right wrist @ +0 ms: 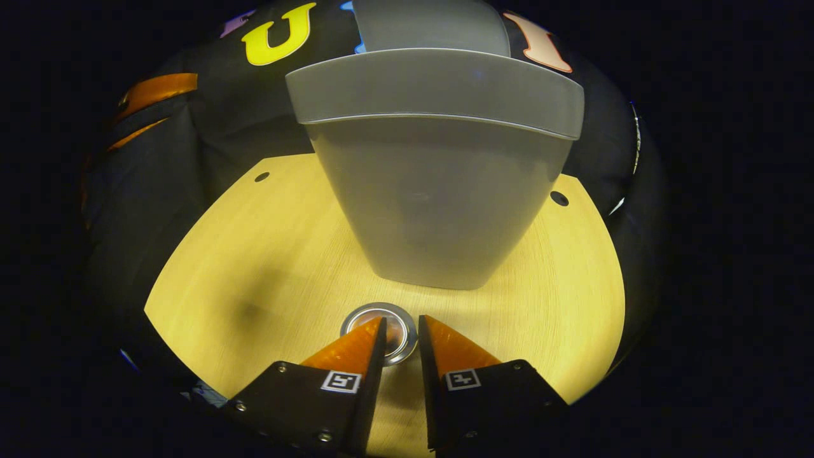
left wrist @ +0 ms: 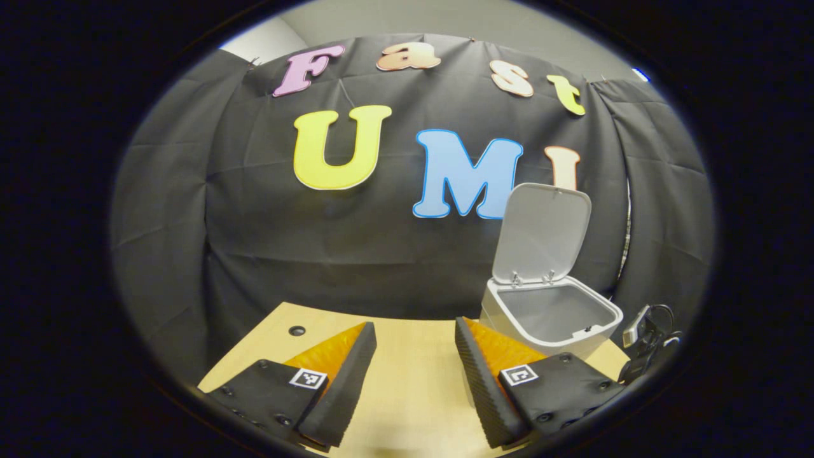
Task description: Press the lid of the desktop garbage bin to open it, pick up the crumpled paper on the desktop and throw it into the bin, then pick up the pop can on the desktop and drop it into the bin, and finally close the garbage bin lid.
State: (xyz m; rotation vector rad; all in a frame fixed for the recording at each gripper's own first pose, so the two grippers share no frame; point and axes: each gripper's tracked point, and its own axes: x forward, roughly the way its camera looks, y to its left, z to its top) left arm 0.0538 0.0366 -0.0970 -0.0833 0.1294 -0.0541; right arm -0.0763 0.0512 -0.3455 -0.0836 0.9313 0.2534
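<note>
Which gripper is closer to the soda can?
Right. The right gripper sits over the can, one finger on either side of its top. The left gripper hovers open beside the bin, away from it.

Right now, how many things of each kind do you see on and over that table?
bin: 1
can: 1
hand-held grippers: 2, the left hand-held gripper and the right hand-held gripper
Total: 4

Wooden table (right wrist: 254, 267), open bin (right wrist: 439, 203), pop can (right wrist: 381, 321) upright
</note>
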